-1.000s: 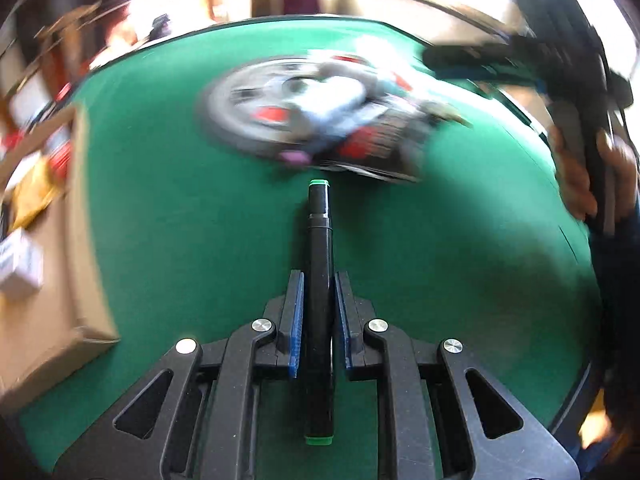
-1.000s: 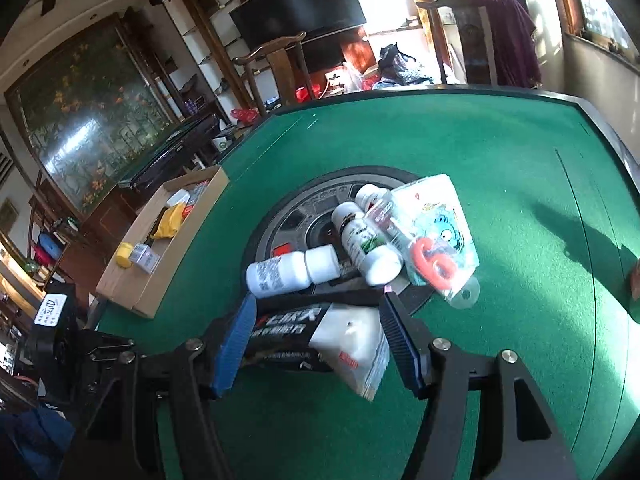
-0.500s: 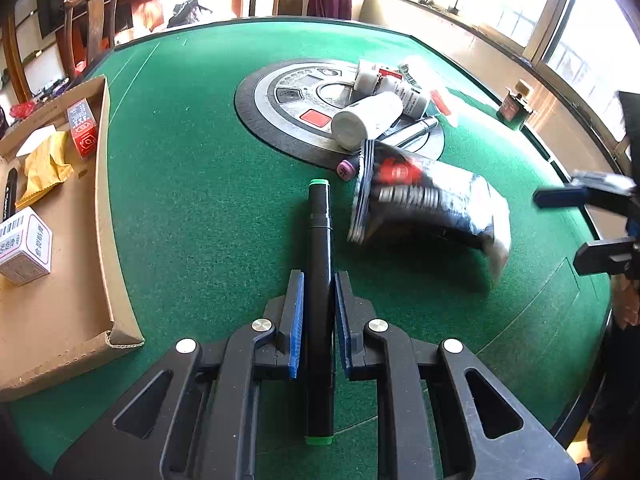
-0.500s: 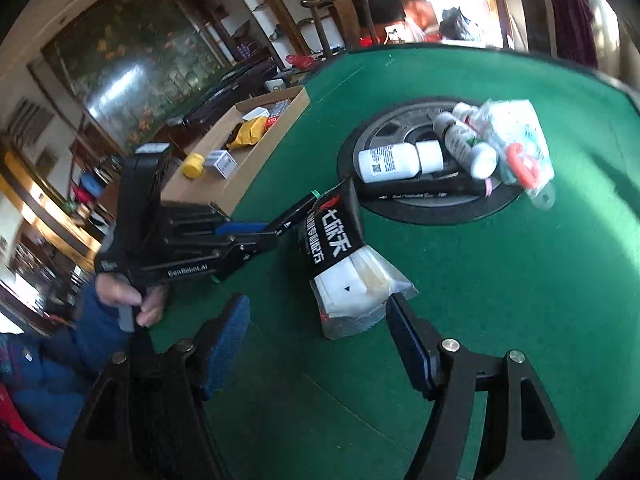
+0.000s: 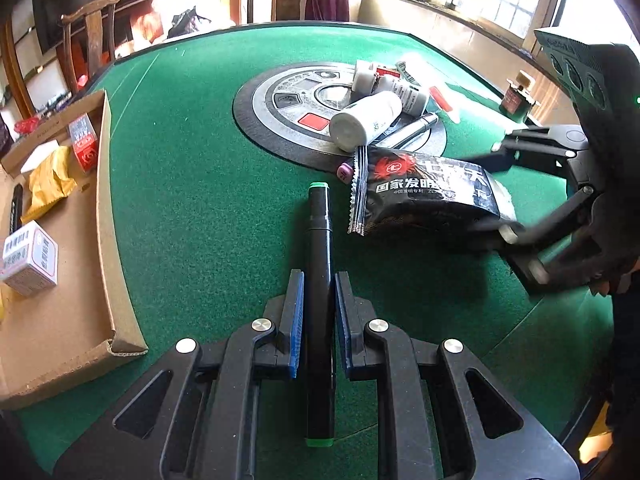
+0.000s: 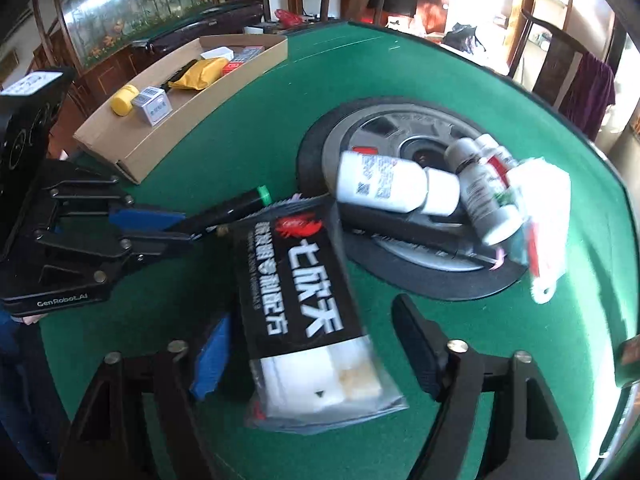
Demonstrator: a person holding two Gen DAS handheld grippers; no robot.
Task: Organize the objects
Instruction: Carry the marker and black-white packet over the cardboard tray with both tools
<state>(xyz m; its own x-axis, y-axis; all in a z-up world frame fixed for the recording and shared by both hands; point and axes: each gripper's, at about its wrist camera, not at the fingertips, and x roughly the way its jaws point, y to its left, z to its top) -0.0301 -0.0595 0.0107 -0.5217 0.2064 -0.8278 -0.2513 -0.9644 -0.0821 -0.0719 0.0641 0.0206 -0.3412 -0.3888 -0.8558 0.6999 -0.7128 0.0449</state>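
The left gripper (image 5: 316, 312) is clamped on a black marker (image 5: 318, 276) with green end caps, which runs straight out ahead between the blue pads and pokes well past the fingertips, just as it did a second ago. What has changed is on the other side: the right gripper (image 6: 312, 356), which half a second ago hung back from the black snack packet (image 6: 304, 304) with its fingers spread wide, has now come forward so that the packet's clear end lies between its open jaws, the blue pad (image 6: 210, 358) close at one side and the black finger standing a little off at the other. The jaws have not closed, and with the motion blur I cannot say whether either finger is touching the wrapper. The packet itself has slid off the round metal plate (image 5: 288, 96) onto the green felt and now sits just ahead and to the right of the marker's tip. Beyond the right jaws, the white bottles (image 6: 384, 188) and a pen are piled on the plate. To the left of the left jaws lies the cardboard tray (image 5: 106, 248), already holding a small box, a yellow pouch and a red carton. So the marker looks ready to go into the tray, and the packet seems next to be gripped.
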